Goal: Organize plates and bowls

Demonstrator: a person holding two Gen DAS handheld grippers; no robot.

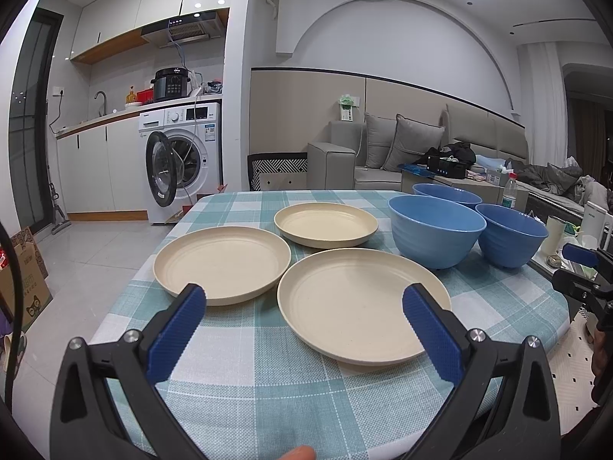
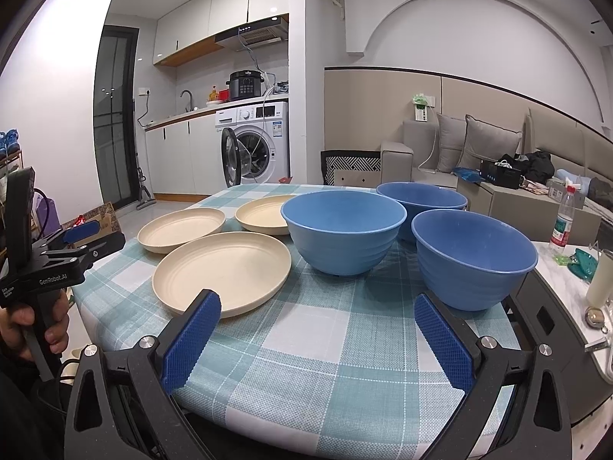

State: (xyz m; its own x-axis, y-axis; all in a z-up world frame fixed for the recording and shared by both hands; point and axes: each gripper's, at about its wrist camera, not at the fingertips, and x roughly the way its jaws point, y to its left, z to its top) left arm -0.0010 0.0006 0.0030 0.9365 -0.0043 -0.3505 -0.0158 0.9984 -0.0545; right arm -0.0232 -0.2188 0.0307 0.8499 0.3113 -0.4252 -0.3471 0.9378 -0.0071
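Three cream plates lie apart on the checked tablecloth point(image 1: 268, 383): a near one point(image 1: 360, 306), a left one point(image 1: 222, 260) and a far one point(image 1: 325, 224). Three blue bowls stand upright to their right: a middle one point(image 1: 435, 230), a right one point(image 1: 511, 234) and a far one point(image 1: 446, 193). My left gripper point(image 1: 304, 306) is open and empty, held before the near plate. My right gripper point(image 2: 318, 314) is open and empty, held over the cloth between the near plate point(image 2: 222, 268) and the right bowl point(image 2: 473, 257). The middle bowl point(image 2: 343, 230) stands ahead of it.
The table's left edge drops to a tiled floor with a cardboard box point(image 1: 23, 280). A marble side table point(image 2: 574, 291) with a water bottle point(image 2: 563, 218) and small items stands right of the table. A sofa point(image 1: 383, 153) and a washing machine point(image 1: 184, 161) stand beyond.
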